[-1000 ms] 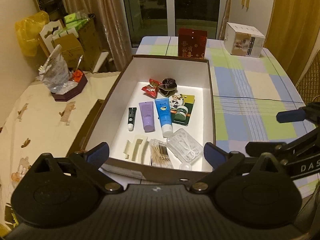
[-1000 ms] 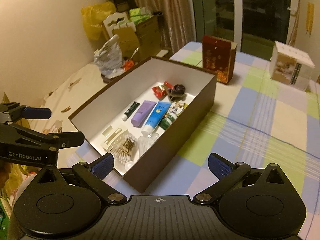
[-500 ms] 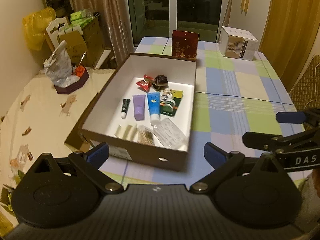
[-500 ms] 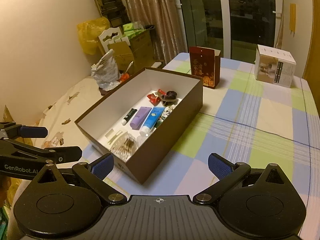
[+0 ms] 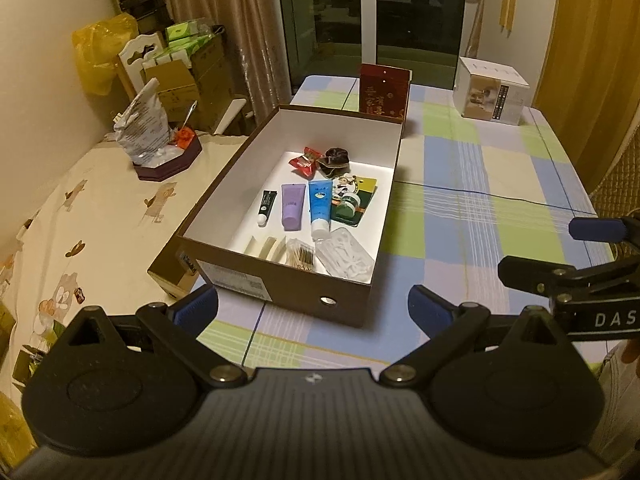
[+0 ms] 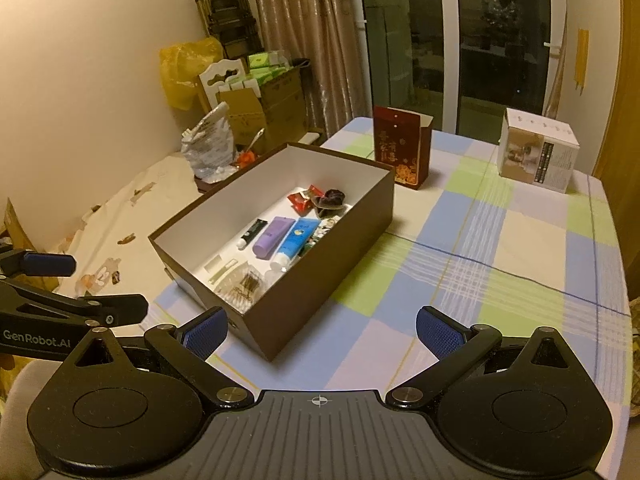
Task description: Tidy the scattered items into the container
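Two hand-held grippers [image 5: 313, 307] [image 6: 320, 327], jaws wide apart, empty, touching nothing.

Left gripper [image 5: 313, 311]: matte black body, ribbed centre panel, two round housings, silver pivot screws, angular black linkage arms, blue textured pads [image 5: 199, 309]. Right gripper [image 6: 322, 330]: same build, small crosshair mark on ribbed panel. White lettering "GenRobot.AI" on the left unit's side, "DAS" on the right's.

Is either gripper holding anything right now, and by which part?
Nothing is held. The left gripper and right gripper are both open and empty, short of the box, with the items lying inside it.
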Motion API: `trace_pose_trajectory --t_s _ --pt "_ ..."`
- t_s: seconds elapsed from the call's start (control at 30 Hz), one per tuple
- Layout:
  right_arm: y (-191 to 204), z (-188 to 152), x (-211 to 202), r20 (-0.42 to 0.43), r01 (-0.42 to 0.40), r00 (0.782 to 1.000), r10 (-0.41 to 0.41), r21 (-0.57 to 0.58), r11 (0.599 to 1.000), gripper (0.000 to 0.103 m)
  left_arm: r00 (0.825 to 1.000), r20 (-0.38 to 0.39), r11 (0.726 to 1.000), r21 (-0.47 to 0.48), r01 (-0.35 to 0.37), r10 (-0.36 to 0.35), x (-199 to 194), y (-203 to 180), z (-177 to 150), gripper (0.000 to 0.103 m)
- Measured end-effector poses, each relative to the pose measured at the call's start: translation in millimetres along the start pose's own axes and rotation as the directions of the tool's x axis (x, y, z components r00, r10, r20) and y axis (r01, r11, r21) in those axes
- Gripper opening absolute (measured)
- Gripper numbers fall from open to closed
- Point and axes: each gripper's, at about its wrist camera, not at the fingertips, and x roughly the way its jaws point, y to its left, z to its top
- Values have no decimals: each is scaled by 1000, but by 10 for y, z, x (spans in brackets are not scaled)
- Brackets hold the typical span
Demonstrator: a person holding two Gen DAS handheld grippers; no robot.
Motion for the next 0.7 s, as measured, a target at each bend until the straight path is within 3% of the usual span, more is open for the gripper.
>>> trace_pose_trajectory --t_s 0.17,0.7 --pt "8 -67 -29 -18 24 1000 -25 -32 999 103 1000 8 1000 19 -21 21 -6 -86 -85 100" --pt "77 -168 -86 6 81 997 -81 -34 996 103 1000 -12 1000 -6 14 -14 53 -73 -231 100"
